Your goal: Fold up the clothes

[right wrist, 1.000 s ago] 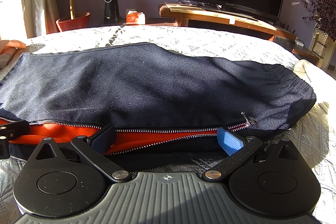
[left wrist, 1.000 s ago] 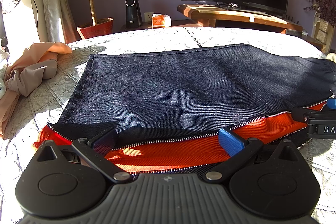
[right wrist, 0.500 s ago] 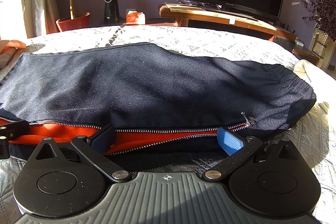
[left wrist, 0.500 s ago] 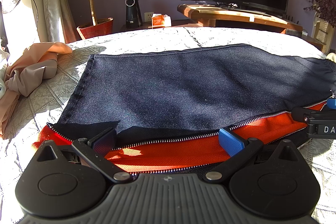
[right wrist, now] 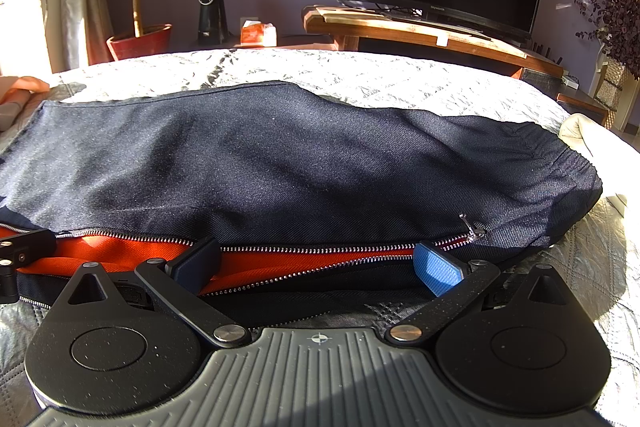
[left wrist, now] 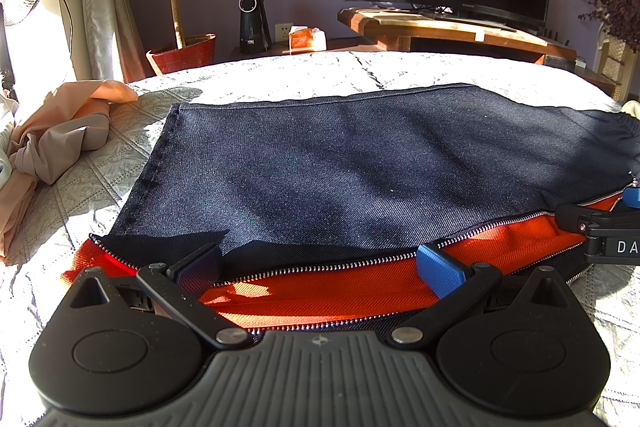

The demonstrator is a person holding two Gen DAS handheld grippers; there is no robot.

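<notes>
Dark denim garment spread flat on quilted bed, unzipped orange-lined edge nearest; likely laid out ready for folding. Left of garment: one crumpled peach cloth. At its near-left edge: left gripper, jaws spread wide, gripping nothing. Near-right edge: right gripper, likewise spread, empty. Count: one garment, one zipper, two grippers.
</notes>
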